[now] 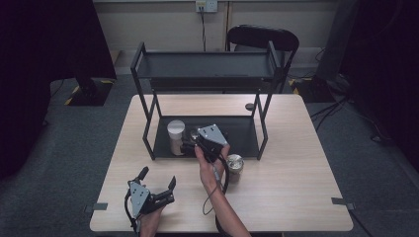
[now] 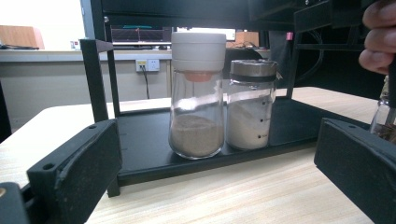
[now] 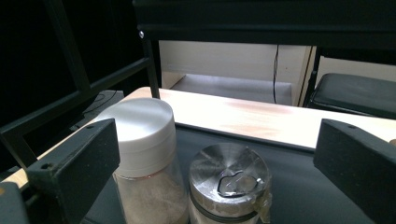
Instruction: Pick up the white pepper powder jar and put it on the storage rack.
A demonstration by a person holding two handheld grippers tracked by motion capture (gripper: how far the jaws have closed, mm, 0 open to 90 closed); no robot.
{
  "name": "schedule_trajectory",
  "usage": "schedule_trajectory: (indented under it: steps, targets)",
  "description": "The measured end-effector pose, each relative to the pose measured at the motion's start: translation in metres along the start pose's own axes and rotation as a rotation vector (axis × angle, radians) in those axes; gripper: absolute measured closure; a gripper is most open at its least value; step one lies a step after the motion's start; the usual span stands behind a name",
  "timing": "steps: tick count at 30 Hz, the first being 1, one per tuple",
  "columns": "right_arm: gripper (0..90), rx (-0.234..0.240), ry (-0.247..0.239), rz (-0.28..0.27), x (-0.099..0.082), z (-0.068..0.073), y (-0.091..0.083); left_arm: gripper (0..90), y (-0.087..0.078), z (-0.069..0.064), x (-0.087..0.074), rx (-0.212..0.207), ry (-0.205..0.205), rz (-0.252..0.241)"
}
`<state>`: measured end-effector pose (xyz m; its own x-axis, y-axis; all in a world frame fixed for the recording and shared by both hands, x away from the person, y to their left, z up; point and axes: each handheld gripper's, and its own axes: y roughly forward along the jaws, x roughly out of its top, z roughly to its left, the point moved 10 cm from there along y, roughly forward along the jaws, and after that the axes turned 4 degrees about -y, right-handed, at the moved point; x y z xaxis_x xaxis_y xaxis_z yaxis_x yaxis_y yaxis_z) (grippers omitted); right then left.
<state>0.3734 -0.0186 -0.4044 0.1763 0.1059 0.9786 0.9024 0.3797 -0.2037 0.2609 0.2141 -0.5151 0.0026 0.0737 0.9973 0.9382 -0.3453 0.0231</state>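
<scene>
Three shakers: the white-lidded jar [image 2: 196, 95] of brown powder and the steel-capped jar [image 2: 251, 105] of white granules touch on the rack's lower shelf [image 2: 140, 154]; a third [image 1: 233, 166] stands on the table. The right gripper [image 1: 190, 142] hovers above the pair, wide open and empty; the left gripper [image 1: 157, 181] is likewise open.

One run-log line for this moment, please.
right gripper: open, above metal-lid jar | white-lid jar: beside it on rack shelf | left gripper: open, idle

In the high view the right gripper [image 1: 190, 143] hides the steel-lidded jar; a third jar [image 2: 385, 122] is cut off by the left gripper view's right edge.
</scene>
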Motion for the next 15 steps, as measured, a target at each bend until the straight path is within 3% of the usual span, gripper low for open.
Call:
schedule_trajectory:
  steps: [15]
  targets:
    - [0.0, 0.005, -0.005, -0.040, 0.007, -0.007, -0.013, 0.1, 0.000, 0.000, 0.000, 0.000, 0.000, 0.001]
